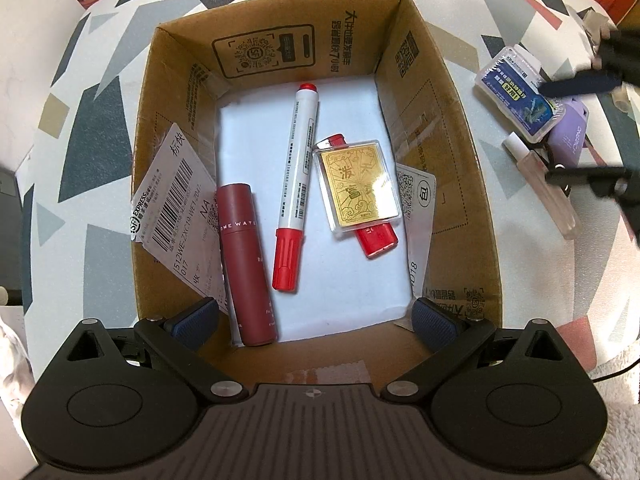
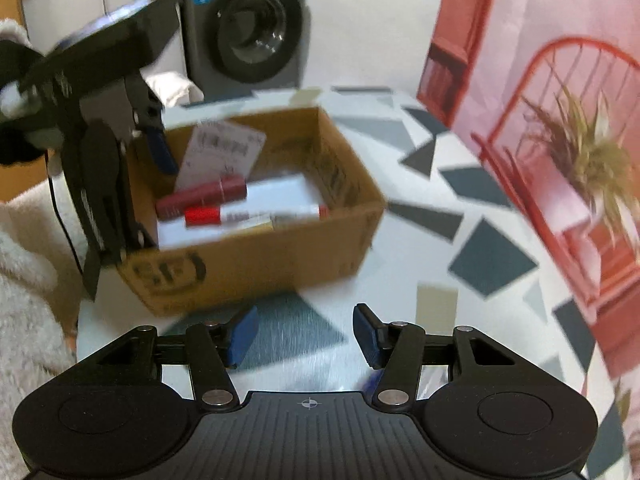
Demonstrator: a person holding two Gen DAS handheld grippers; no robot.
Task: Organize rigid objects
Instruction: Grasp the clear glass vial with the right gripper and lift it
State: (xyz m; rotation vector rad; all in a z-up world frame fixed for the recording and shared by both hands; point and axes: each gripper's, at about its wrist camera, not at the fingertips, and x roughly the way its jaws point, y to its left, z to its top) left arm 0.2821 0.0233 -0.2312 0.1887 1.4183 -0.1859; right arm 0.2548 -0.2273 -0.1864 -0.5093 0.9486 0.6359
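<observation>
An open cardboard box stands on the patterned tablecloth. Inside it lie a red-capped white marker, a dark red tube, and a gold card in a clear case resting on a red lighter. My left gripper hangs open over the box's near end, pointing down, with nothing between its pads. To the right of the box lie a blue-labelled clear case, a purple item and a clear spray bottle. My right gripper is open and empty over the tablecloth, in front of the box.
A shipping label leans on the box's left wall. Beyond the table stand a grey washing machine, a red wire chair and a dried plant. White fluffy fabric lies at the left.
</observation>
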